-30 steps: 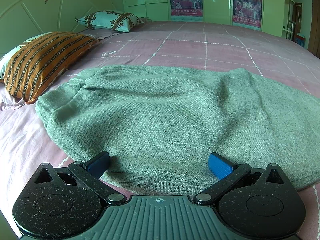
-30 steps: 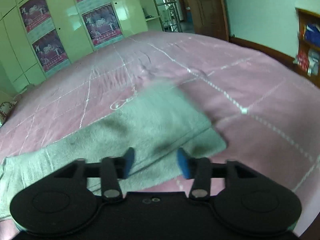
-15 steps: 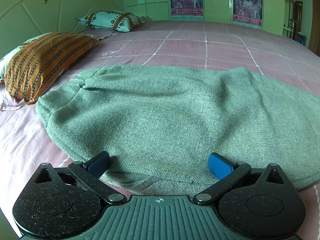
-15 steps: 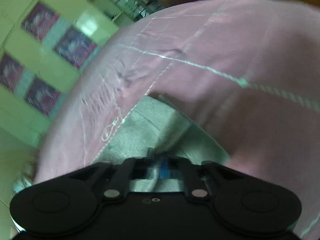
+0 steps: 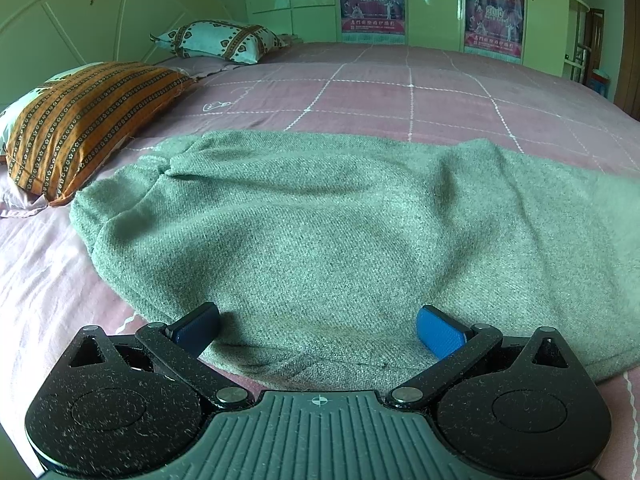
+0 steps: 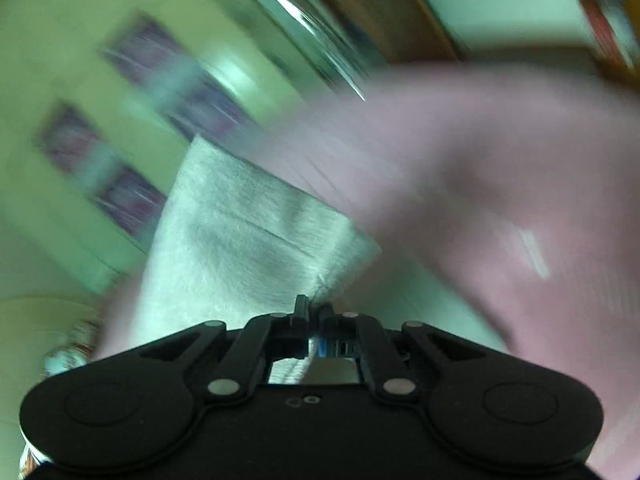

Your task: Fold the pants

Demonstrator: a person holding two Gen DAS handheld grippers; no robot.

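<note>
Grey-green woollen pants (image 5: 340, 220) lie flat across the pink bed (image 5: 400, 88), waistband toward the left near the pillows. My left gripper (image 5: 318, 326) is open and rests low over the near edge of the pants, with its blue pads (image 5: 438, 330) spread wide on the cloth. In the blurred right wrist view, my right gripper (image 6: 314, 312) is shut on the leg end of the pants (image 6: 248, 240) and holds it lifted above the bed (image 6: 500, 184).
An orange striped pillow (image 5: 88, 120) lies at the left of the bed and a patterned white pillow (image 5: 220, 40) behind it. A green wardrobe with posters (image 5: 494, 20) stands beyond the bed. A wooden door (image 6: 384, 20) shows in the right wrist view.
My right gripper closed on the leg end of the pants and has lifted it, swinging fast. My left gripper has stayed still and open.
</note>
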